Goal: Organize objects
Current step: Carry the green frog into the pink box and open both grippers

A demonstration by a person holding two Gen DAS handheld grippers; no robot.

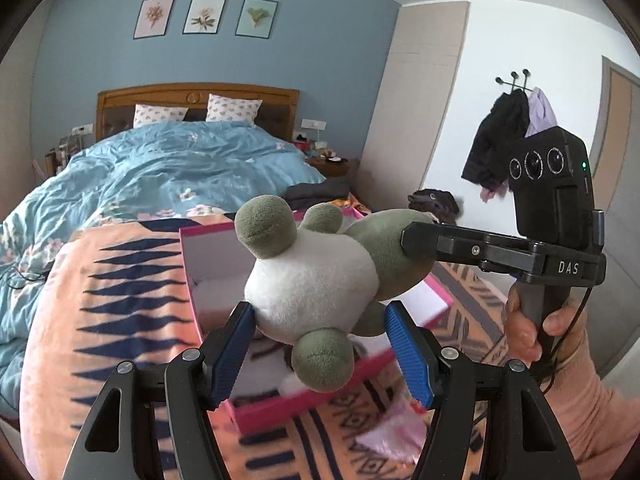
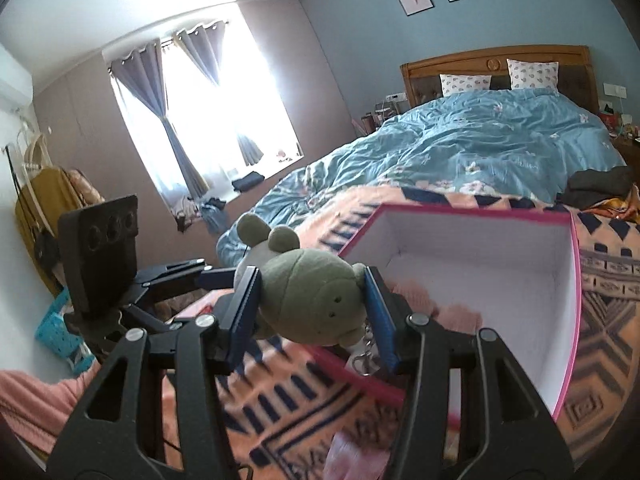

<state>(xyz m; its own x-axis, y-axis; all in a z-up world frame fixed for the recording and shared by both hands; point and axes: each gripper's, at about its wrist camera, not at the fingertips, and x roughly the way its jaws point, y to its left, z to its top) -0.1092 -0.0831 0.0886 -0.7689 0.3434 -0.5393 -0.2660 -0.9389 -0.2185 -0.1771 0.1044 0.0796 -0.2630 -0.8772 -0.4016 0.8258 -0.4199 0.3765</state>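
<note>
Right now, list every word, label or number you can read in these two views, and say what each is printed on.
"DAS": white letters on the black body of the right gripper, seen in the left wrist view beside the plush frog.
The three framed flower prints on the blue wall carry no text that can be read.
The pink box shows no lettering.
Nothing else is legible.

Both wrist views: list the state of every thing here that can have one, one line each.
Green and white plush frog toy: lifted in the air over the box, head clamped.
Right gripper: shut on the frog's head.
Left gripper: open, pads either side of the frog's white belly.
Pink-rimmed white cardboard box: open, no lid on, resting on the blanket.
Orange patterned blanket: spread over the bed.
Blue floral duvet: rumpled.
</note>
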